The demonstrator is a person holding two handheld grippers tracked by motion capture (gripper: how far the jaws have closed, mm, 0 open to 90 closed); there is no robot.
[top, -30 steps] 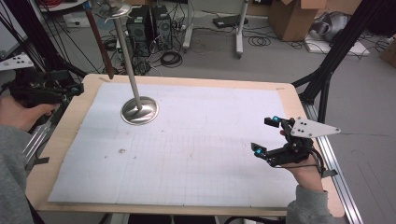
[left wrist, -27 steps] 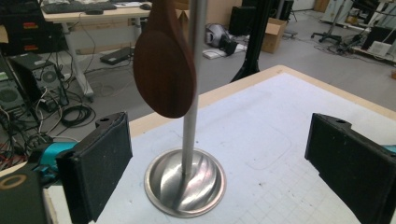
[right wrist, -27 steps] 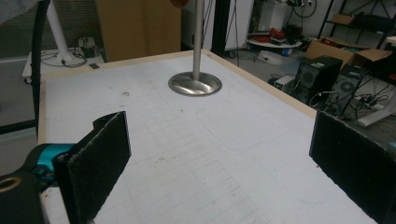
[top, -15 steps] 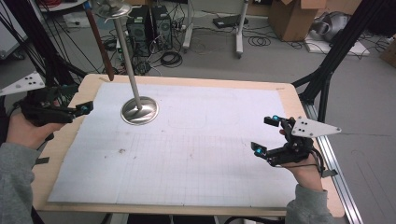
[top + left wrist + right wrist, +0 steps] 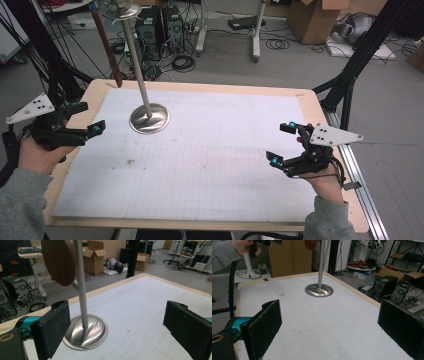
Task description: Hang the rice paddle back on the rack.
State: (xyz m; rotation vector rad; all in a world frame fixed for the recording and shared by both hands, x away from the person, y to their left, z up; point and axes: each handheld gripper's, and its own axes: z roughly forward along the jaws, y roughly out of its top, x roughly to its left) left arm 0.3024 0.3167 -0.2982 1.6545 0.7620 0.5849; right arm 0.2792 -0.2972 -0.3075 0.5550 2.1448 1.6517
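Note:
A metal stand with a round base [image 5: 149, 118] and a thin upright pole [image 5: 136, 60] sits at the far left of the white gridded mat [image 5: 210, 165]. A brown wooden piece [image 5: 106, 42] hangs from the stand's top. My left gripper [image 5: 89, 117] hovers open at the mat's left edge, just left of the base, with nothing between its jaws. In the left gripper view the base [image 5: 86, 333], pole [image 5: 81, 285] and brown oval piece [image 5: 59, 261] stand close ahead of the left gripper [image 5: 120, 325]. My right gripper [image 5: 280, 143] is open and empty over the mat's right side.
The wooden table [image 5: 330, 125] borders the mat on all sides. From the right gripper view the stand base [image 5: 319, 290] lies far across the mat, with the other hand [image 5: 242, 246] beyond it. Boxes, cables and black frame legs [image 5: 350, 85] surround the table.
My left gripper has moved right and nearer, from off the table's left edge to the mat's left border by the stand base. The right gripper has stayed put.

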